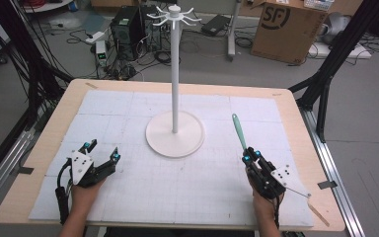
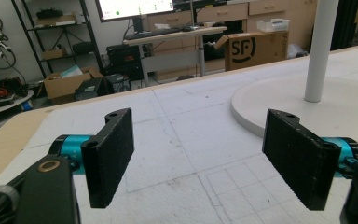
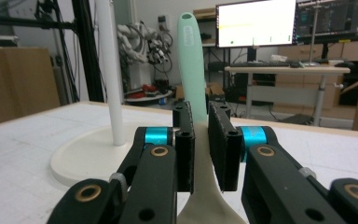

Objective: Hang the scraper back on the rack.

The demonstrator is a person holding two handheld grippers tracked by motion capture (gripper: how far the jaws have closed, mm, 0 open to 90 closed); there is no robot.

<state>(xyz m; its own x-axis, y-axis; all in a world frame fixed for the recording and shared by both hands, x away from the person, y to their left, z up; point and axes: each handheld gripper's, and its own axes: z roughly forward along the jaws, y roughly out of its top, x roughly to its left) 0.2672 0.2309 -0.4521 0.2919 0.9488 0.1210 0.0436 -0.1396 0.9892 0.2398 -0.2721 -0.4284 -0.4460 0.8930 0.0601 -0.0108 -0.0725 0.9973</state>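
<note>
White mat (image 1: 128, 123), green-handled utensil (image 3: 192, 70) pinched in right claw (image 3: 200, 140)

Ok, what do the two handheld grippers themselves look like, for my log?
Both match: the left gripper and right gripper have black bodies, a grey three-cornered plate on top and teal-blue collars at the jaw mounts. In the gripper views the fingers are flat black rectangular pads with a ribbed face, and brass-coloured pivot rings dot the black linkages. A black cable trails from each. No sleeves show on the forearms.
</note>
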